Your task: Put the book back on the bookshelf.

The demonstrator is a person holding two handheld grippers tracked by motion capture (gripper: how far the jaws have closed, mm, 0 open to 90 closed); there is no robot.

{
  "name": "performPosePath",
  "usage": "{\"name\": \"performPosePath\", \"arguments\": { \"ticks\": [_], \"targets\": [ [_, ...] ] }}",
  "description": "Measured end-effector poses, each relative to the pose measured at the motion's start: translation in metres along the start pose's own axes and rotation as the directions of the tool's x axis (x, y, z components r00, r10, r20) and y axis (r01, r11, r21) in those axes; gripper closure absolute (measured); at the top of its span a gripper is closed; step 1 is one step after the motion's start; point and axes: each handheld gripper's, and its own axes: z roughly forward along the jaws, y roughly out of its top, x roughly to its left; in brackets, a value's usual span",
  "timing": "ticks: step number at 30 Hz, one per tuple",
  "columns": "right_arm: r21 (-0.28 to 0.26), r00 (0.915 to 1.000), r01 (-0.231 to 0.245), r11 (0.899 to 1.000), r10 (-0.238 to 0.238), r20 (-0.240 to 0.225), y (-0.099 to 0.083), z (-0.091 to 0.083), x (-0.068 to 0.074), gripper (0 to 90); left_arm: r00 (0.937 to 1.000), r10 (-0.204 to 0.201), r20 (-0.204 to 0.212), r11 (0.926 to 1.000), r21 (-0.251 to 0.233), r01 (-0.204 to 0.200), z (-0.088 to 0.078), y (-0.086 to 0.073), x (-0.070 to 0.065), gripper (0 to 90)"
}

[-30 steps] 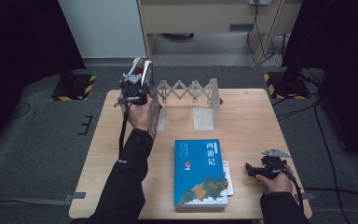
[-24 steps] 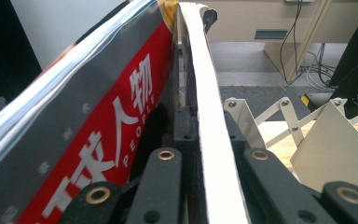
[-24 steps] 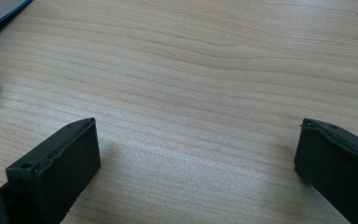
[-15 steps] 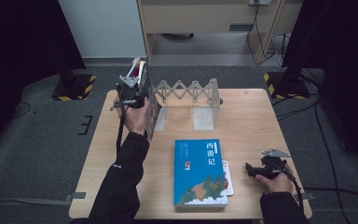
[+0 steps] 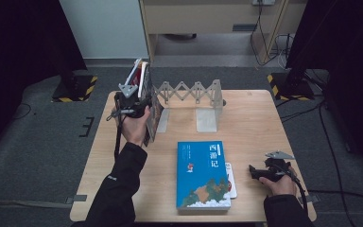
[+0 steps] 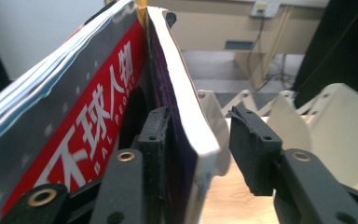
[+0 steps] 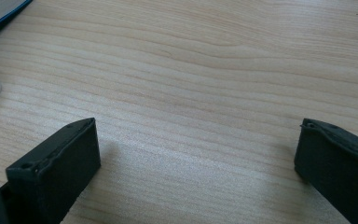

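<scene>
Where it leans, the red magazine (image 6: 88, 126) reads "环球人物".

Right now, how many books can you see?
3, maybe more: two standing books at the rack's left end by the left gripper, one blue book lying flat on something pale.

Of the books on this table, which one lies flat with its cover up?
The blue book with the landscape cover, flat near the table's front edge. The red-and-grey magazine and the purple-covered book stand upright by the left gripper.
</scene>
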Motion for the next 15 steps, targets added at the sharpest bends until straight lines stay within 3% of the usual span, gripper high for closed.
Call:
{"name": "performPosePath", "arguments": {
  "ticks": [9, 15],
  "targets": [
    [0.0, 1.0, 0.0, 1.0, 0.0, 0.0, 0.0, 0.0, 0.0, 0.3, 0.996, -0.019, 0.087, 0.998, -0.058, 0.024, -0.015, -0.009, 0.007, 49.2],
    [0.0, 1.0, 0.0, 1.0, 0.0, 0.0, 0.0, 0.0, 0.0, 0.3, 0.9955, -0.01, 0.094, 0.9973, -0.072, 0.017, -0.021, -0.016, 0.013, 45.6]
  ]
}}
